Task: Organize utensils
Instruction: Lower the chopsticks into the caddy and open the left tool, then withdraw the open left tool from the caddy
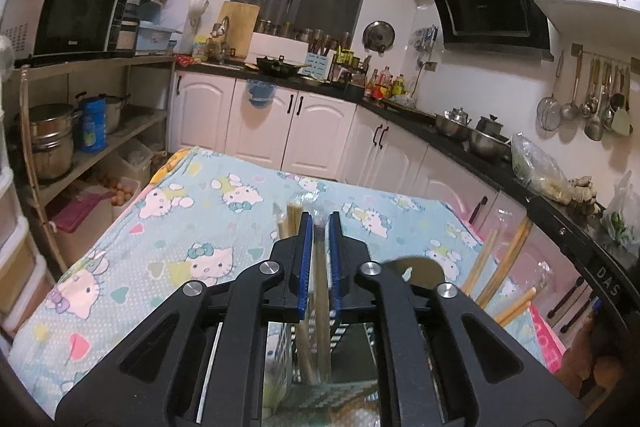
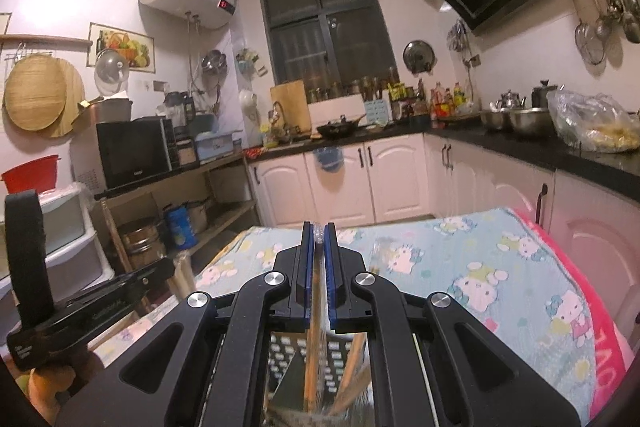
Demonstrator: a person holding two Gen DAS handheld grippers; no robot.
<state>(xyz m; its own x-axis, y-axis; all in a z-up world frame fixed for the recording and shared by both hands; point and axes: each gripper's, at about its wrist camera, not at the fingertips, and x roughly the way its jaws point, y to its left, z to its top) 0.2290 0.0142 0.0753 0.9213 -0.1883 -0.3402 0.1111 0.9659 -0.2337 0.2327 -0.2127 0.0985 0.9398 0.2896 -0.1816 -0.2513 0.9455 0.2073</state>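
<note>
While both your claws hang over the near edge of the cloth (image 1: 168,227), the left claw (image 1: 320,223) pinches a wrapped chopstick (image 1: 321,279), and more chopsticks (image 1: 496,267) stand in a holder (image 1: 280,347) below. Your right claw (image 2: 319,231) pinches a thin clear-wrapped stick (image 2: 319,291).

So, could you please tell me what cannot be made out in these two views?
- Left wrist view: the lower ends of the wrapped chopsticks, hidden behind the left gripper.
- Right wrist view: what the right gripper clamps; only a thin, clear-wrapped edge shows.
- Both views: the perforated holder below, cut off by the bottom edge.
</note>
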